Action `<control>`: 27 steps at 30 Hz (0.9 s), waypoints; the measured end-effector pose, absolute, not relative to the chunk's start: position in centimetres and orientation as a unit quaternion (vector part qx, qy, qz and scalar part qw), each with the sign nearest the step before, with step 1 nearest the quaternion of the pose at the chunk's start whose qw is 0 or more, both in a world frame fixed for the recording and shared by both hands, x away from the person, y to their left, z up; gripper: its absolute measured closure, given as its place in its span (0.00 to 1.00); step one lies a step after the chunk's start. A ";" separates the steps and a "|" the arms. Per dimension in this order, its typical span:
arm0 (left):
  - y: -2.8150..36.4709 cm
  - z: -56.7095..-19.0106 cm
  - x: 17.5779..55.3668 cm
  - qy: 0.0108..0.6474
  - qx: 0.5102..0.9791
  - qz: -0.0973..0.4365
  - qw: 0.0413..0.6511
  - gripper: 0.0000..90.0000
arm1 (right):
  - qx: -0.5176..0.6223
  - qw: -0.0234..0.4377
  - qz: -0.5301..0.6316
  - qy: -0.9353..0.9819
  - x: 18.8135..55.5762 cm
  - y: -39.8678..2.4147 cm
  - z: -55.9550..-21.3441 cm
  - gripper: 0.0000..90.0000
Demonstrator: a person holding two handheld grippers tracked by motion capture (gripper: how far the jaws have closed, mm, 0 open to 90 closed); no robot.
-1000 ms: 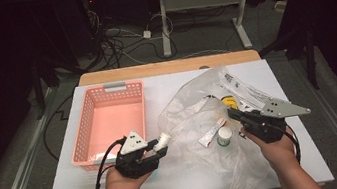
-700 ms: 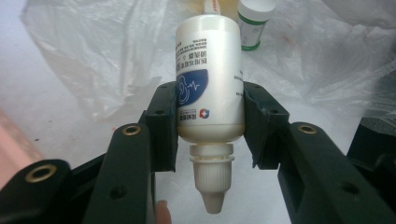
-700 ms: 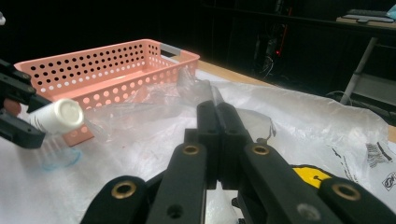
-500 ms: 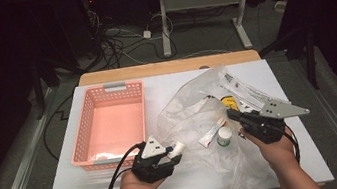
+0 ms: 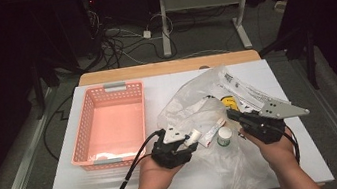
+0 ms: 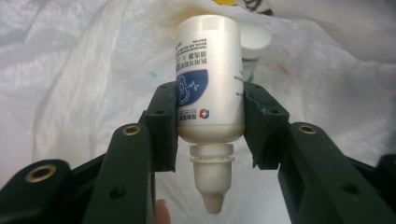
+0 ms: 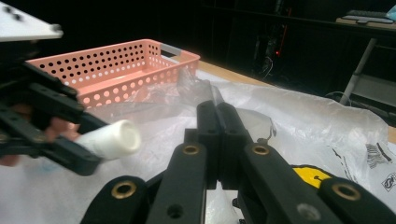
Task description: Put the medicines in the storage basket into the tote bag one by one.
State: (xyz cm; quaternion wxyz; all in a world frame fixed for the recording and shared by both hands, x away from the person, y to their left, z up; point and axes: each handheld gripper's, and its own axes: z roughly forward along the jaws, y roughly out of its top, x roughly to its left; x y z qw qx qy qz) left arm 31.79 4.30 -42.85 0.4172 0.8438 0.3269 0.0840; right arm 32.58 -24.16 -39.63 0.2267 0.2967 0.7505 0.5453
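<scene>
Bottle (image 6: pixel 209 79), small, white, blue-labelled, clamped across its body by left gripper (image 6: pixel 210 119); nozzle cap points back toward the hand, flat base outward. In the high view it is held just above the clear plastic bag (image 5: pixel 195 116), right of the pink basket (image 5: pixel 110 126).

Right gripper (image 7: pixel 218 135): jaws pressed together, a fold of the bag apparently pinched between them, though the film is too thin to confirm.

Risks, as judged:
- Grip sits on smooth round plastic, low on the body. A twist or bump could let the bottle rotate or slide out toward the counter (image 5: pixel 165 87).
- If the basket is the destination, loose bag film may drag along with the bottle.
- Pulling with the right gripper could shift the bag and tip the white-capped jar (image 5: pixel 223 136) and tube (image 5: pixel 210 133) lying on it.

Hard to make out:
- Label print too small to read.
- Yellow item (image 5: pixel 230 102) under the bag, unidentified.
- Bag's lower edge cut off behind the right hand (image 5: pixel 278 151).
- Basket appears empty.
</scene>
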 end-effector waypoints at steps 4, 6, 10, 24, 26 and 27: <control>2.7 -43.1 33.3 0.330 0.846 0.092 0.409 0.64 | 0.297 0.226 0.548 0.748 32.6 -24.2 -39.6 1.00; 1.9 -43.4 34.0 0.329 0.850 0.096 0.401 0.64 | 0.298 0.227 0.548 0.748 32.6 -24.3 -39.5 1.00; 0.6 -44.0 35.4 0.331 0.849 0.104 0.398 0.64 | 0.298 0.226 0.549 0.747 32.8 -24.3 -39.5 1.00; -3.2 -46.6 39.8 0.350 0.851 0.114 0.374 0.64 | 0.307 0.224 0.549 0.745 33.4 -24.6 -40.0 1.00; -3.5 -47.1 40.1 0.351 0.854 0.106 0.370 0.63 | 0.310 0.222 0.549 0.744 33.4 -24.7 -40.0 1.00; -3.7 -47.3 40.2 0.352 0.854 0.107 0.369 0.63 | 0.311 0.221 0.549 0.744 33.4 -24.7 -40.0 1.00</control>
